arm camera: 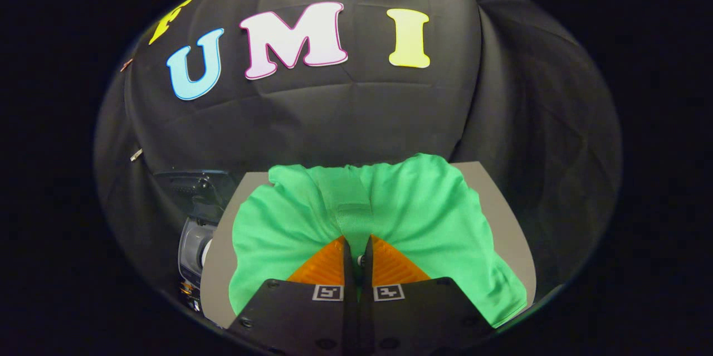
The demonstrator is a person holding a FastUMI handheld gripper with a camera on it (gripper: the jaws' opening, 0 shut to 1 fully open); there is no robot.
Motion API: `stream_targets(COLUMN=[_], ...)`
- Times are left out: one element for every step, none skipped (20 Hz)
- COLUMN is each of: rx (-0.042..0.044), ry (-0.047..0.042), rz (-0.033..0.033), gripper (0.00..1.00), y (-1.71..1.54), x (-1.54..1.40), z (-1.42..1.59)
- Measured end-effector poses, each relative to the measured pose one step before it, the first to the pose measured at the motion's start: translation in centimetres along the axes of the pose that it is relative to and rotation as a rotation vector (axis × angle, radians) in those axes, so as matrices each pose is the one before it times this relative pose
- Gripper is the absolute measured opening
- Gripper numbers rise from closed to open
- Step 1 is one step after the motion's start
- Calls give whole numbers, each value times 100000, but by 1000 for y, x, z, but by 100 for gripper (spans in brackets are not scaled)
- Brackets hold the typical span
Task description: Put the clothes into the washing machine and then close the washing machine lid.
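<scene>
A grey table top [501, 200] bears a green garment [423, 216], spread wide with its long axis running left to right and a central band running from near to far. The gripper [357, 247] has its fingers almost together, pinching a fold of the cloth at that band, it seems. The garment lies around and beyond the fingertips. Left of the table stands the washing machine [195, 244], only partly visible.

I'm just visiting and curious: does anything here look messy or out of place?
Nothing looks damaged. The green garment lies rumpled on the grey table, a fold pinched between the closed jaws of the gripper.
</scene>
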State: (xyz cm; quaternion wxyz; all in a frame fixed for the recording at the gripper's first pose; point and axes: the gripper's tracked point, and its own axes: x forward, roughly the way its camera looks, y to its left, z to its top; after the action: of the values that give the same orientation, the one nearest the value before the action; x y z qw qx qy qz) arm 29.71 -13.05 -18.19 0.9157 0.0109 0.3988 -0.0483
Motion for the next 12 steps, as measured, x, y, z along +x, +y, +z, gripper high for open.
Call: stream_targets(rx=[-442,-612,-5,168,-60,-98,-262,-307,-475,-461,-322,-365], ry=[-3440,-3253,-3559,-3704,-3627,-3789,-3483,-3882,-3427,-3452,-3265,-3394], rz=[279,-69,699,439,358,383,326,473,683,843,1160,1230], gripper=[5,5,5,5,5,5,5,5,5,5,5,4], y=[217,201,345,254,211,284,396,520,521,679,719,879], x=[-877,-1001,-1105,-1147,-1058,-1081,-1090,-987,-1084,-915,-842,-702], z=[881,997,976,1326,1121,1137,1221,1380,1207,1236,1175,1275])
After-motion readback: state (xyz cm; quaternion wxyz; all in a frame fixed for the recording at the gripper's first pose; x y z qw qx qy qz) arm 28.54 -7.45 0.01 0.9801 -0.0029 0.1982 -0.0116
